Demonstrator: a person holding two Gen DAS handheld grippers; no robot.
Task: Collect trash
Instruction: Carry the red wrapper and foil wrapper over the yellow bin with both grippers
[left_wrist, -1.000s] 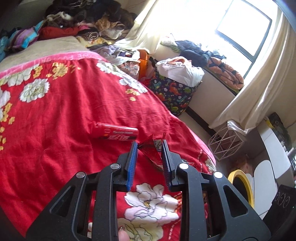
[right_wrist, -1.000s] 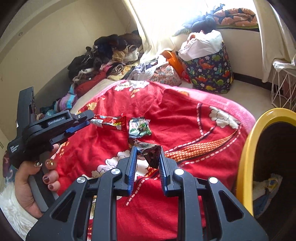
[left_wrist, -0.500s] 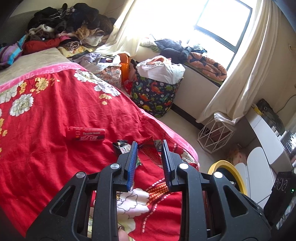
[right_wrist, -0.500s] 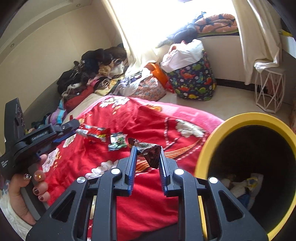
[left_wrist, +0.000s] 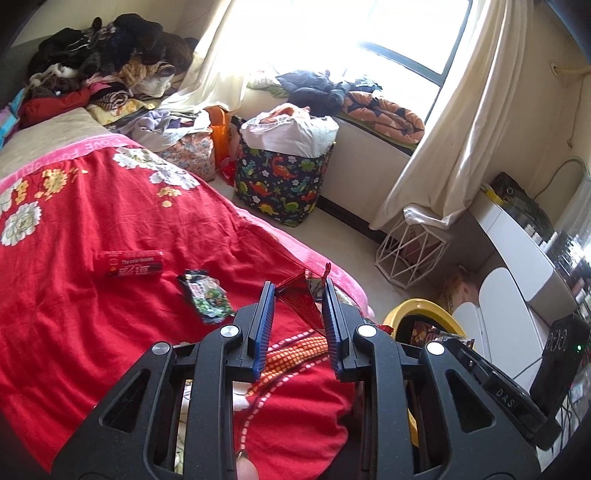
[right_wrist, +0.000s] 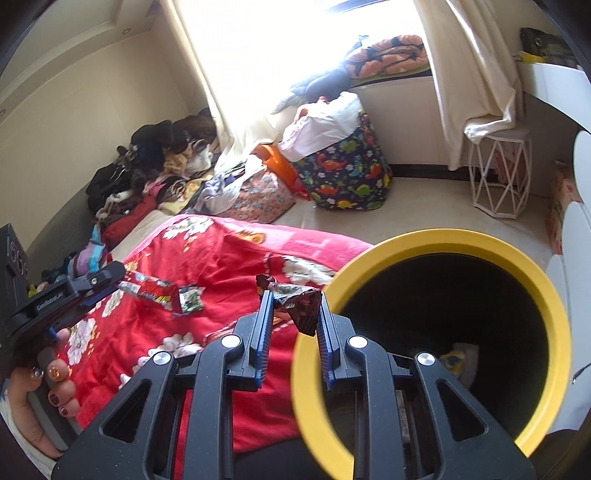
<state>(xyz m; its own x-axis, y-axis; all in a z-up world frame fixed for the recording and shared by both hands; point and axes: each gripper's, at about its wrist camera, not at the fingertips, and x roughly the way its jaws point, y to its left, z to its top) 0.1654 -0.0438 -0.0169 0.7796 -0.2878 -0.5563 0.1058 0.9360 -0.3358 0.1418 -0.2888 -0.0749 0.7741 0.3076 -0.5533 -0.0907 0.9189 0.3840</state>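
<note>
My left gripper (left_wrist: 297, 293) is shut on a crumpled red wrapper (left_wrist: 298, 300) and holds it above the red floral bedspread (left_wrist: 92, 295). My right gripper (right_wrist: 294, 300) is shut on a dark brown wrapper (right_wrist: 300, 304) at the near left rim of the yellow-rimmed trash bin (right_wrist: 436, 240). A red snack packet (left_wrist: 127, 263) and a small green-and-black packet (left_wrist: 207, 295) lie on the bedspread. Both also show in the right wrist view, the red one (right_wrist: 151, 290) and the green one (right_wrist: 190, 299), next to the left gripper body (right_wrist: 70, 295).
The bin (left_wrist: 421, 312) stands on the floor at the bed's foot with trash inside. A dinosaur-print basket (left_wrist: 280, 184), a white wire stool (left_wrist: 410, 254), curtains and a white desk (left_wrist: 517, 251) surround it. Clothes (left_wrist: 103, 70) pile up at the bed's head.
Both grippers swung right, away from the bed and toward the bin, each keeping its wrapper. The bin now fills the right side of the right wrist view.
</note>
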